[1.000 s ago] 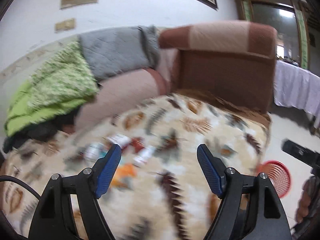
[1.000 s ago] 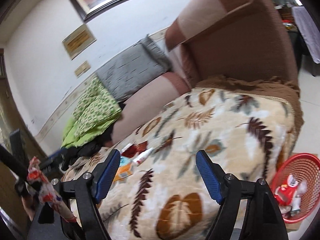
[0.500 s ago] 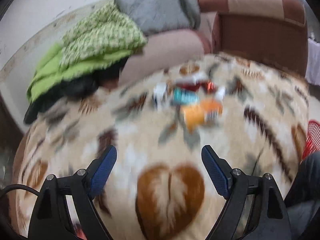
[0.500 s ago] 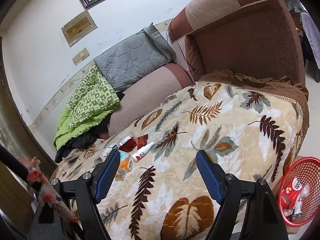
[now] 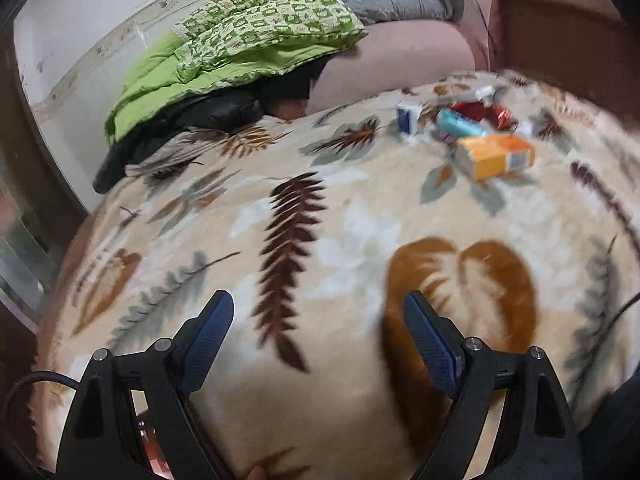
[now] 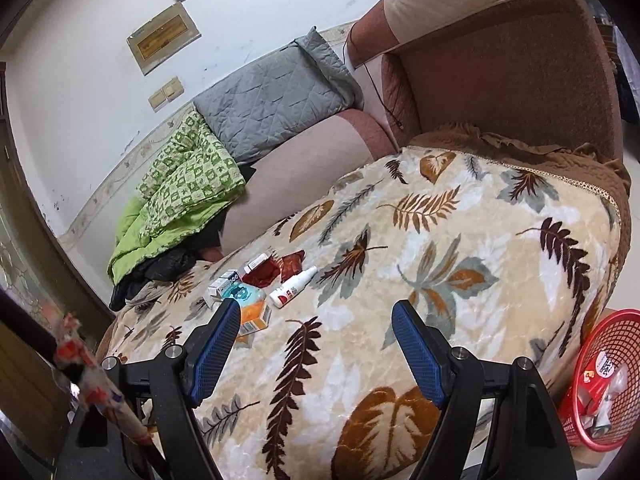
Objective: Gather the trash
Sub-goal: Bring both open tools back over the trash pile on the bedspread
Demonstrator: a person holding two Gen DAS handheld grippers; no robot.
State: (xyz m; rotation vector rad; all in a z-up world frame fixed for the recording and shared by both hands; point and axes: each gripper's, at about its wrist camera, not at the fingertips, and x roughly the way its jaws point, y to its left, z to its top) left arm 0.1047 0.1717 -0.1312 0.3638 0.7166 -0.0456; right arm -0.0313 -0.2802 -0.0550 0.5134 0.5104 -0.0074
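You are holding both grippers over the leaf-print blanket (image 6: 460, 240), and the left gripper (image 5: 318, 334) and right gripper (image 6: 316, 334) each have jaws spread wide with nothing between them. The trash is lying in a small cluster toward the sofa back: an orange box (image 5: 496, 158), a teal pack (image 5: 460, 126), a red wrapper (image 6: 262, 272), a white bottle (image 6: 292, 287) and a white carton (image 5: 408, 118). The red basket (image 6: 600, 380) is sitting on the floor to your right, already holding some pieces. You are probably reaching for the nearest piece, so aim at the orange box, straddling its narrow sides, and press lightly into the soft blanket before closing.
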